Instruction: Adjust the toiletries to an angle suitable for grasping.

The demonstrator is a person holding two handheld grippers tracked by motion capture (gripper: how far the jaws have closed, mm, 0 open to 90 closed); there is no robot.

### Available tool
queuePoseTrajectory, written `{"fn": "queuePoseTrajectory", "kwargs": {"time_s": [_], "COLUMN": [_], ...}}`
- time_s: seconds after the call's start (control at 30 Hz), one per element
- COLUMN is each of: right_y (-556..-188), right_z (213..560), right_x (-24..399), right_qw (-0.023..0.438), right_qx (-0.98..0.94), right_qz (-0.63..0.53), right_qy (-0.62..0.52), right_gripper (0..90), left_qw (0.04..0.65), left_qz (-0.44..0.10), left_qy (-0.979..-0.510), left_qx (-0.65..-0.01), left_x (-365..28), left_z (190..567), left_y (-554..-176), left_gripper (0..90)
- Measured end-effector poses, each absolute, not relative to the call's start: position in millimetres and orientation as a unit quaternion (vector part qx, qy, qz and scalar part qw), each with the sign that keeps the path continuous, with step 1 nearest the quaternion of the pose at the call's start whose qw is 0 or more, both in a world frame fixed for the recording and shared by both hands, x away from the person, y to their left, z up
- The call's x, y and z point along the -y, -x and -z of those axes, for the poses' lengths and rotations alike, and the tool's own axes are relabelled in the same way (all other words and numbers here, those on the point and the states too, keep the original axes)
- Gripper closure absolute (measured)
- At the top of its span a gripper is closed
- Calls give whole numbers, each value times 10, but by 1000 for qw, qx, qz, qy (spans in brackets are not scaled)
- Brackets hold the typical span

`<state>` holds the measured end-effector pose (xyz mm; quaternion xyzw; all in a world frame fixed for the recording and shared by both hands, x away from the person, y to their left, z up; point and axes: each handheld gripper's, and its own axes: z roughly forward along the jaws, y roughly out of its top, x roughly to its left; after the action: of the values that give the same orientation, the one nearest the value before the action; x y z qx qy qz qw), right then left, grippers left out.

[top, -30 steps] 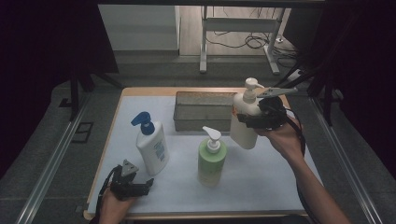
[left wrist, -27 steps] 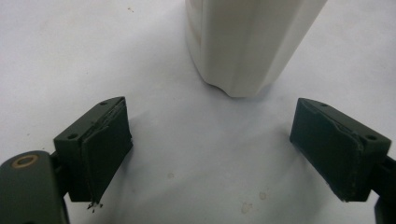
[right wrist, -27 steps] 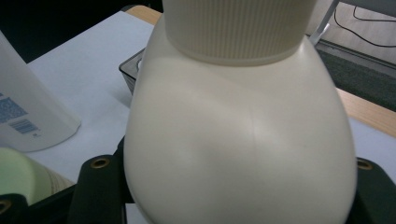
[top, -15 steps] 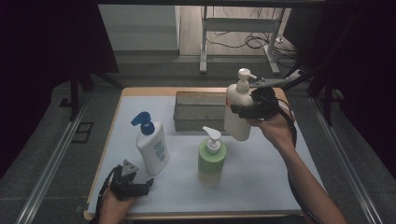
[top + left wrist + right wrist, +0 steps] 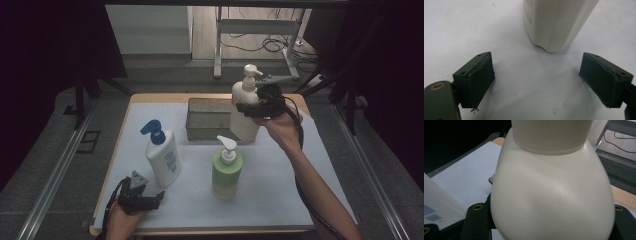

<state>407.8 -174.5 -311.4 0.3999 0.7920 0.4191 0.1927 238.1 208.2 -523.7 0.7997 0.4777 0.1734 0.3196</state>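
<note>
Leftward and a little up is how the right gripper (image 5: 255,106) has travelled with the cream bottle (image 5: 244,112) since the earlier frame: then the bottle hung over the mat near the tray's right end, now it hangs at the tray's (image 5: 207,120) right part, clear of the mat (image 5: 280,175). The jaws clamp the bottle's body on both sides; in the right gripper view its shoulder (image 5: 551,195) bulges between them, ribbed collar above.

Judging by this, the carry is under way and the bottle is bound for the tray. The next move calls for bringing it squarely over the tray, lowering it until the base sits flat, and only then letting the jaws part; its pump head makes it top-heavy, so it should stay upright.

The right forearm reaches up from the lower right, wrist raised, the gripper pointing left at the bottle's side.

At the near left corner the left gripper (image 5: 142,196) rests low on the mat, jaws wide and holding nothing; its own view looks at the base of the blue-pump bottle (image 5: 556,23), just ahead of it. A green bottle (image 5: 226,167) stands mid-mat, apart from both.
</note>
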Motion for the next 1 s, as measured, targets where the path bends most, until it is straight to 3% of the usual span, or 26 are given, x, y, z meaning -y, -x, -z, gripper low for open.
{"fn": "queuePoseTrajectory", "kwargs": {"time_s": [1.0], "right_y": [-4593], "right_z": [3261], "right_x": [1274], "right_qw": [211], "right_qx": [-777], "right_qz": [-427], "right_qy": [-411], "right_gripper": [372], "left_qw": [321], "left_qz": [-172], "left_qy": [-799], "left_qx": [-479], "left_x": [-2081], "left_z": [5237], "left_y": [-2382], "left_gripper": [120]}}
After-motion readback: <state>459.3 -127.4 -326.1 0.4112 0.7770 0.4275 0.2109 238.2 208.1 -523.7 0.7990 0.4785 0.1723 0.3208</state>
